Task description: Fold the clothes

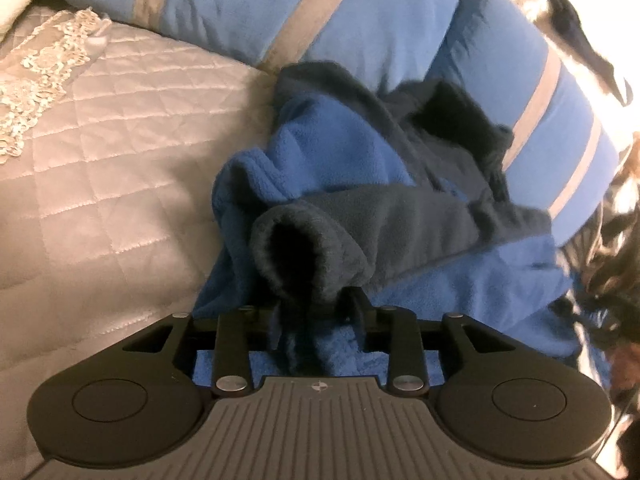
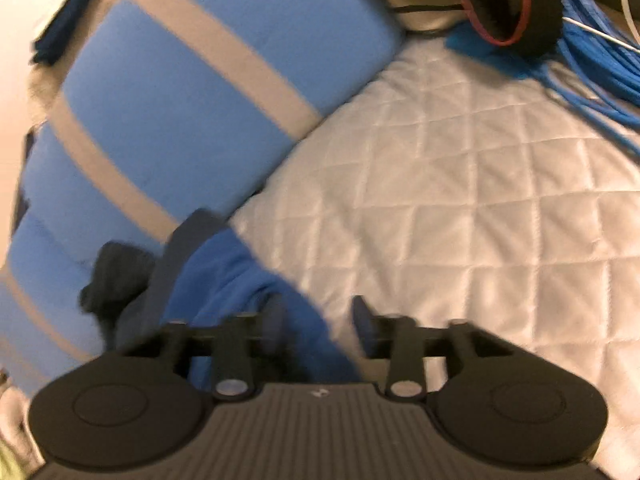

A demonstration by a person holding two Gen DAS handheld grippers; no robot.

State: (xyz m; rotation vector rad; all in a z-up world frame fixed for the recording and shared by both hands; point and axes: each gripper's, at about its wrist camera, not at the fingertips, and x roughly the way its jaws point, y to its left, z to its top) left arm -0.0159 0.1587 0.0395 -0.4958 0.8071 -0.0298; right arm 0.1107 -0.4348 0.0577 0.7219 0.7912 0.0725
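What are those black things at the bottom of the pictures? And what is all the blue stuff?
The black things are grippers, pincers with two fingers. A person holds one in each hand, and each carries a camera looking out along its fingers. So one picture comes from the left gripper and the other from the right gripper.

They are over a bed with a pale quilt. The big light-blue things with grey stripes are pillows. The fuzzy blue and dark-navy heap is a fleece waiting to be folded.

The left gripper has dark fleece between its fingers, which seem closed on it. The right gripper's fingers are apart, with the fleece's edge between them, not pinched.
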